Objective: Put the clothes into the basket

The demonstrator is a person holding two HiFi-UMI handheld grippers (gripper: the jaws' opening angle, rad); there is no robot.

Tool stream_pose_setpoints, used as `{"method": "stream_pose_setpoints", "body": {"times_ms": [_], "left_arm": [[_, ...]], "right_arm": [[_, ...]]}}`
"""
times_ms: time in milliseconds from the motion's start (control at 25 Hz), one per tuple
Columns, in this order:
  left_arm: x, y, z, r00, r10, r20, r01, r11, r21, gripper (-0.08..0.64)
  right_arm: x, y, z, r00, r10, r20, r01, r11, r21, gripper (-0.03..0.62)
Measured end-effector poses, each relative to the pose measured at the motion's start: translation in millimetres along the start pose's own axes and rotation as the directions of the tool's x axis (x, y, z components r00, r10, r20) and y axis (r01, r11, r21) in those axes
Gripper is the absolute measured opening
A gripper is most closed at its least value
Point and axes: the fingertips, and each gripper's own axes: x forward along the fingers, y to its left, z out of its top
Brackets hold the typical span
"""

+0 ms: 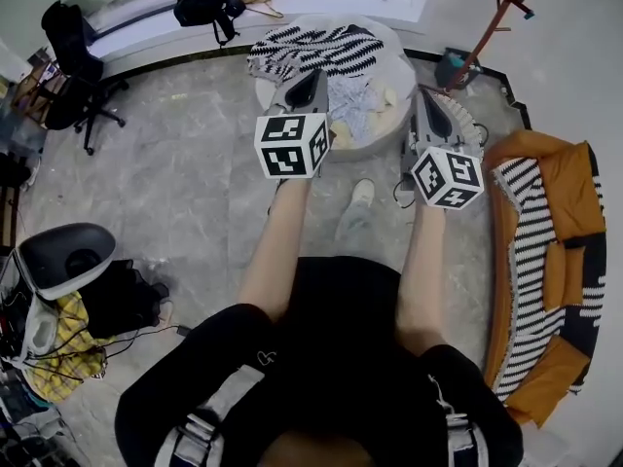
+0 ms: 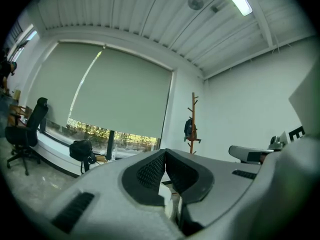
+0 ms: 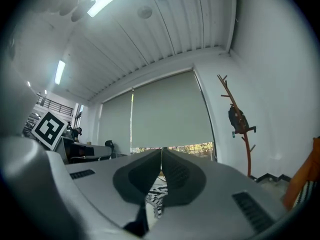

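Right gripper (image 3: 161, 151) sees window blind (image 3: 165, 114); head view, the basket (image 1: 397, 81)

Head view: the camera sits above the person and faces steeply down at the grey marble-pattern floor (image 1: 185, 185), far enough to frame both forearms.

Left gripper view: the camera rides on the left gripper (image 2: 165, 153), close behind its 2 jaws, and faces level along them.

Right gripper view: the mounting is identical, on the right gripper (image 3: 161, 151).

All 3 views share the brown wooden branched coat stand (image 1: 494, 16). The 2 gripper views also share the distant grey-green roller blind (image 2: 115, 94).
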Motion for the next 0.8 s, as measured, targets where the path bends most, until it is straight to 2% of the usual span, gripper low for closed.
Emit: {"method": "stream_pose_setpoints", "body": {"times_ms": [200, 320, 480, 600, 800], "left_arm": [[75, -1, -36, 0.997, -0.017, -0.078, 0.015, 1.000, -0.026, 0.009], [127, 5, -66, 0.991, 0.005, -0.132, -0.012, 0.999, -0.052, 0.009], [192, 26, -98, 0.970, 0.057, -0.236, -0.073, 0.996, -0.057, 0.009], [237, 45, -98, 0.958, 0.098, -0.269, -0.113, 0.993, -0.042, 0.009], [320, 53, -87, 0.958, 0.106, -0.268, -0.120, 0.992, -0.039, 0.009]], "right_arm": [[47, -64, -25, 0.998, -0.032, -0.054, 0.034, 0.998, 0.043, 0.012], [86, -106, -39, 0.995, -0.029, -0.090, 0.034, 0.998, 0.050, 0.012], [154, -144, -45, 0.994, 0.016, -0.107, -0.013, 0.999, 0.032, 0.012], [206, -164, -57, 0.990, 0.056, -0.129, -0.047, 0.996, 0.069, 0.012], [274, -221, -73, 0.986, 0.073, -0.150, -0.051, 0.988, 0.145, 0.012]]}}
